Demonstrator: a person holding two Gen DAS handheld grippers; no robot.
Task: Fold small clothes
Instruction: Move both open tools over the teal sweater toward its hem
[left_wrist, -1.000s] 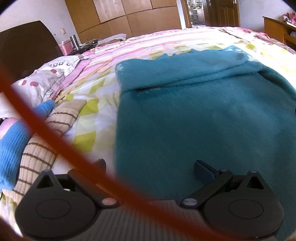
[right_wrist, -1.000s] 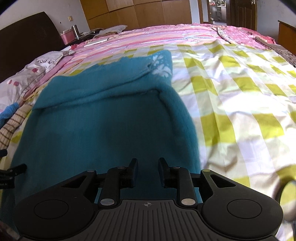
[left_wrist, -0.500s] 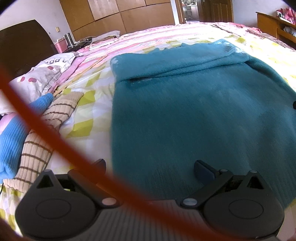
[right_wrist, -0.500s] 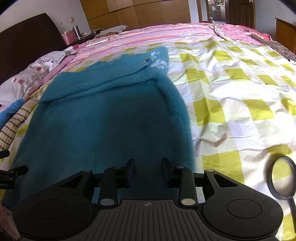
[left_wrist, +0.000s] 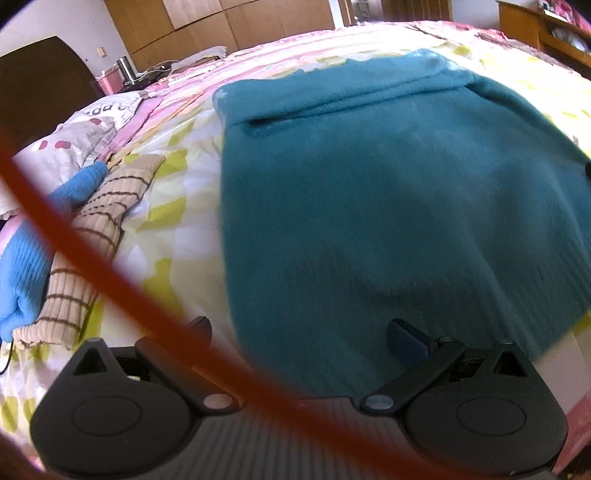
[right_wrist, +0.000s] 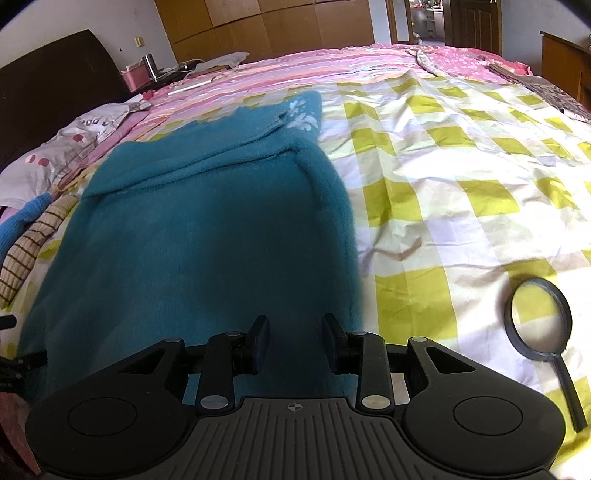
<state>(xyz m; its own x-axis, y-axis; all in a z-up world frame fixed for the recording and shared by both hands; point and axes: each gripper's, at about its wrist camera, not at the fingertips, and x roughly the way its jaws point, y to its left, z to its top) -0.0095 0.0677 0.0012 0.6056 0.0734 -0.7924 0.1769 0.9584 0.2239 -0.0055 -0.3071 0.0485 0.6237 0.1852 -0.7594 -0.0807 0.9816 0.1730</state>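
Note:
A teal knitted sweater lies flat on the checked bedsheet, its sleeves folded across the far part; it also shows in the right wrist view. My left gripper is wide open and empty over the sweater's near left hem. My right gripper is open with a narrower gap, empty, over the sweater's near right hem. A white pattern marks the sweater's far corner.
A tan striped garment and a blue knit lie left of the sweater. A red cable crosses the left wrist view. A magnifying glass lies on the yellow checked sheet to the right. Pillows and a headboard stand far left.
Both grippers have drawn back toward the sweater's near hem, so more of the sweater and bed shows. The right gripper's gap has widened a little. The sweater has not moved.

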